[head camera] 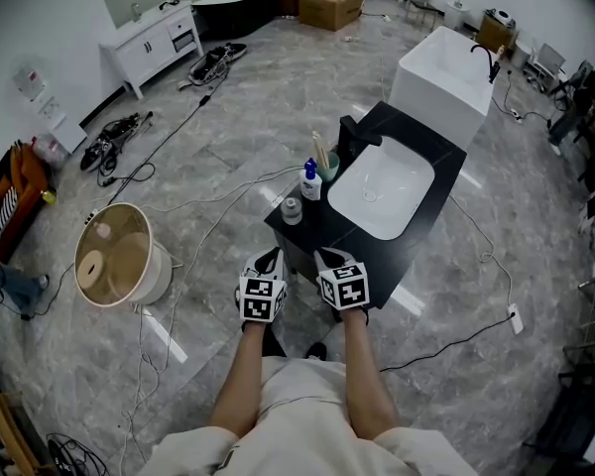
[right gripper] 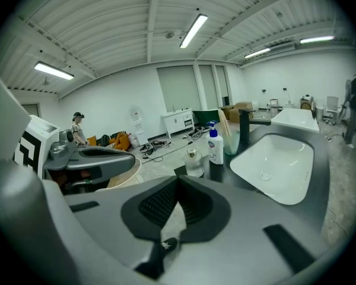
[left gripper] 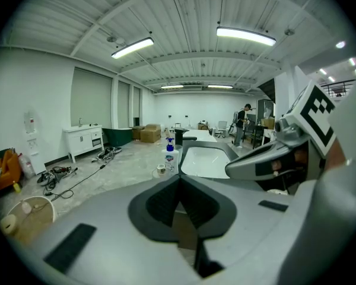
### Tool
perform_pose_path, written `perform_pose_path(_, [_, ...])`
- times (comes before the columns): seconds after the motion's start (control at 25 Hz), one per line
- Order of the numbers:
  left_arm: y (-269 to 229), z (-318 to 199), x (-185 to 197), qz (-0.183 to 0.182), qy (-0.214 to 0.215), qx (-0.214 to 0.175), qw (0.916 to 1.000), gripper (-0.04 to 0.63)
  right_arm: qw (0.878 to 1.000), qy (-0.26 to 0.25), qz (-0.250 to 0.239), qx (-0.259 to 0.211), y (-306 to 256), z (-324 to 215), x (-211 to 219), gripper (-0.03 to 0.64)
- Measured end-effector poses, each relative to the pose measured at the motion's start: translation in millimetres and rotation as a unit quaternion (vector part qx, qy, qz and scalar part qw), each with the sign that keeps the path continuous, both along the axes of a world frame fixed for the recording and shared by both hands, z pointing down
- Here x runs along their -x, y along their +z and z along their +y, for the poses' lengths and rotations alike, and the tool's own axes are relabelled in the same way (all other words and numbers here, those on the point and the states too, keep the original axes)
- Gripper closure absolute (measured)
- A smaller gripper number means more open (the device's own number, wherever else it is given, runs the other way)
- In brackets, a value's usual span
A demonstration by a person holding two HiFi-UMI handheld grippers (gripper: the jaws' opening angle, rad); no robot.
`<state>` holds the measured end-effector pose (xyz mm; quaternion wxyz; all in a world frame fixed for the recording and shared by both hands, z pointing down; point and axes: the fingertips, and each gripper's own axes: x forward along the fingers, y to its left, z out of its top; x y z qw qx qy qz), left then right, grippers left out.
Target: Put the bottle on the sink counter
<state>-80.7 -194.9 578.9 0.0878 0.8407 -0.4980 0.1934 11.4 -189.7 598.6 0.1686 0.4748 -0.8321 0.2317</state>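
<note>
Left gripper [left gripper: 179, 180]: shut, grey moulded shell, black ribbed pads meeting tip to tip in a V, nothing between. Right gripper [right gripper: 178, 181]: likewise shut, same ribbed black pads pressed together, empty. Both held low and side by side just short of the near edge of the sink counter [head camera: 431, 147], each with a white cube of black square markers on top.

Sink counter: glossy black slab, rectangular, set with a smooth white basin [head camera: 380, 188] of rounded outline. Black angular faucet [head camera: 349, 133] at the basin's far left rim.

Small glass bottle [head camera: 292, 209]: squat, clear, with a pale round cap, upright on the counter's near left corner, apart from both grippers. Pump bottle [head camera: 311, 180]: white plastic body, blue pump head, printed label, upright on the counter just beyond the glass bottle and beside the basin. Translucent greenish cup [head camera: 328, 164] with pale sticks leaning in it, next to the pump bottle, between that bottle and the faucet.

Beyond the counter: white rectangular bathtub [head camera: 446, 79], smooth-sided. To the left, on polished grey marbled floor [head camera: 238, 107]: round wooden tub [head camera: 119, 258] lying tipped, loose white and black cables, white cabinet [head camera: 155, 42], brown cardboard boxes [head camera: 327, 2].
</note>
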Motion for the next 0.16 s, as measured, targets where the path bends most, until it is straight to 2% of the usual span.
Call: perform_pose_path(0.16, [-0.9,1.3,-0.2,0.001,0.003,0.002,1.0000,0.589,1.000,0.000,0.002,0.000,-2.2,1.7,1.3,0.612])
